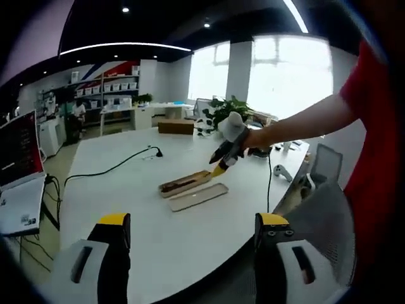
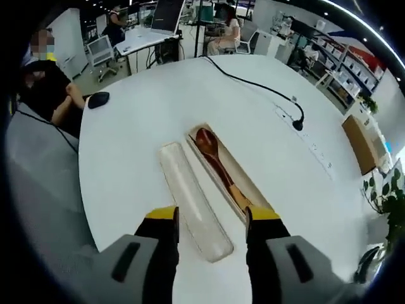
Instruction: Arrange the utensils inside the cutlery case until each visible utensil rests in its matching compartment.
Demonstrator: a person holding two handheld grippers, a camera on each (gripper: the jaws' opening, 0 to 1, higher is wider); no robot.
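The right gripper (image 2: 211, 221) hovers open and empty over the near end of the cutlery case (image 2: 223, 168), where the wooden spoon (image 2: 214, 155) lies; the clear lid (image 2: 190, 199) rests just beside it. A careless descent could nudge the case or lid across the white table (image 2: 126, 145) — both look light. The left gripper (image 1: 193, 234) hangs back, jaws wide, holding nothing.

Bright daylight from blown-out windows (image 1: 291, 73); ceiling spots; fisheye bending edges; distant shelves perhaps soft
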